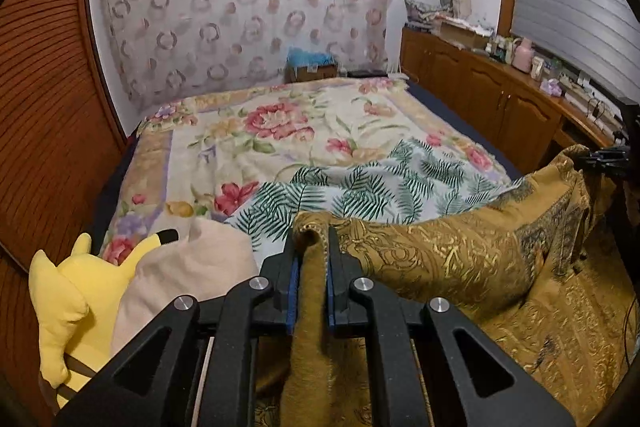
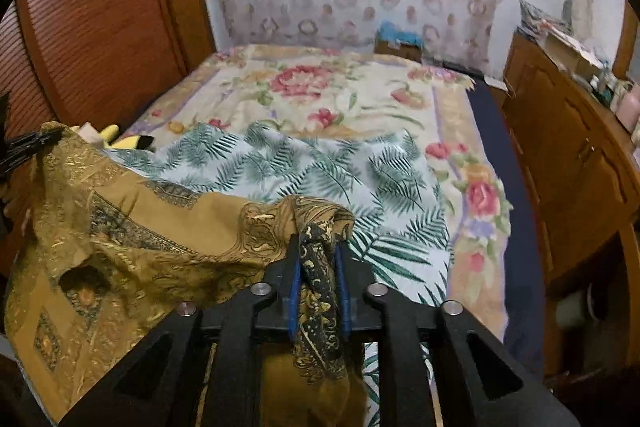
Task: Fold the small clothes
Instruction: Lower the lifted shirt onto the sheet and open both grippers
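Observation:
A gold-brown patterned cloth (image 1: 452, 259) hangs stretched between my two grippers above the near end of the bed. My left gripper (image 1: 311, 239) is shut on one corner of it. My right gripper (image 2: 318, 247) is shut on another bunched corner of the same cloth (image 2: 120, 227), which spreads away to the left. The right gripper shows at the far right of the left wrist view (image 1: 608, 157), and the left gripper at the far left edge of the right wrist view (image 2: 28, 143). A white cloth with green fern print (image 1: 360, 187) lies on the bed beyond.
The bed has a floral blanket (image 1: 280, 123). A yellow plush toy (image 1: 76, 291) and a beige cushion (image 1: 192, 267) lie at the near left. A wooden cabinet (image 1: 500, 99) with clutter on top runs along the right. A wooden slatted door (image 1: 44, 131) stands on the left.

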Motion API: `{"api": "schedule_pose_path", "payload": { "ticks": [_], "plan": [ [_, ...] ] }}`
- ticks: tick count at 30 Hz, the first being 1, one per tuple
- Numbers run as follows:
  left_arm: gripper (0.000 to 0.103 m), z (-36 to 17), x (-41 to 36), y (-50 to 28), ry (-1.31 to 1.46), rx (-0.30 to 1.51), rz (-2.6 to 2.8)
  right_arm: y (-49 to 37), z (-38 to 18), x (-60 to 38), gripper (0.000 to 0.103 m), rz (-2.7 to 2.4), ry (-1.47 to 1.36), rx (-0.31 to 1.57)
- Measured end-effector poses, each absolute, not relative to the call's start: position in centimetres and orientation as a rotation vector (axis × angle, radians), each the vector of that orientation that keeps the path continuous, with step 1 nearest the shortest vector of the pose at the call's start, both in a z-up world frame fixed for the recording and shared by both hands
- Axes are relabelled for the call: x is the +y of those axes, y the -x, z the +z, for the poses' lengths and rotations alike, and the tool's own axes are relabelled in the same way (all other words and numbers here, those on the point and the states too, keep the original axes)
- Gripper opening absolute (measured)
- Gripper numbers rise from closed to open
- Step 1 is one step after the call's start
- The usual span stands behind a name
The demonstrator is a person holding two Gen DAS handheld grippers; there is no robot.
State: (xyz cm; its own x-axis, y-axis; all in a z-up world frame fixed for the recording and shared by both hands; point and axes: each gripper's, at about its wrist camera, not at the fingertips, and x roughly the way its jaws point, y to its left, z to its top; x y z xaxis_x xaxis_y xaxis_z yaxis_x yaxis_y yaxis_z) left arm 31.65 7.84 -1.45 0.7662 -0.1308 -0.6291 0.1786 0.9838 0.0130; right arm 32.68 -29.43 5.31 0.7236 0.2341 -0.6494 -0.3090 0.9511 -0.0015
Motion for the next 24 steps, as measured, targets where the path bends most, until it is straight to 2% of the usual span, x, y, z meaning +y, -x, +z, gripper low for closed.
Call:
{"api": "schedule_pose_path", "payload": {
  "ticks": [2, 4, 5, 6, 7, 9, 15, 24],
  "plan": [
    [0.028, -1.7, 8.0, -31.5, -0.078, 0.687, -0.161, -32.8, 5.5, -29.3, 0.026, 0.292, 0.105, 0.711],
    [0.045, -2.0, 8.4, -30.9, -0.07, 0.692, -0.165, -32.9, 5.7, -29.3, 0.042, 0.272, 0.098, 0.712],
    [0.046, -2.1, 8.5, -30.5, -0.064, 0.694, -0.171, -33.0, 5.5, -29.2, 0.045, 0.268, 0.1, 0.707],
    [0.053, -2.3, 8.6, -30.1, -0.057, 0.701, -0.182, -32.9, 5.5, -29.0, 0.047, 0.263, 0.107, 0.699],
    [0.066, -2.5, 8.8, -29.8, -0.05, 0.715, -0.188, -32.6, 5.6, -28.8, 0.048, 0.251, 0.122, 0.687],
    [0.074, -3.0, 9.1, -28.9, -0.037, 0.733, -0.189, -31.9, 6.2, -28.3, 0.05, 0.233, 0.144, 0.66],
    [0.074, -4.7, 9.8, -26.0, -0.015, 0.768, -0.126, -29.9, 7.9, -26.2, 0.055, 0.294, 0.142, 0.604],
    [0.074, -6.0, 9.7, -23.4, 0.021, 0.771, -0.108, -28.6, 7.6, -20.9, 0.056, 0.481, 0.145, 0.598]
  ]
}}
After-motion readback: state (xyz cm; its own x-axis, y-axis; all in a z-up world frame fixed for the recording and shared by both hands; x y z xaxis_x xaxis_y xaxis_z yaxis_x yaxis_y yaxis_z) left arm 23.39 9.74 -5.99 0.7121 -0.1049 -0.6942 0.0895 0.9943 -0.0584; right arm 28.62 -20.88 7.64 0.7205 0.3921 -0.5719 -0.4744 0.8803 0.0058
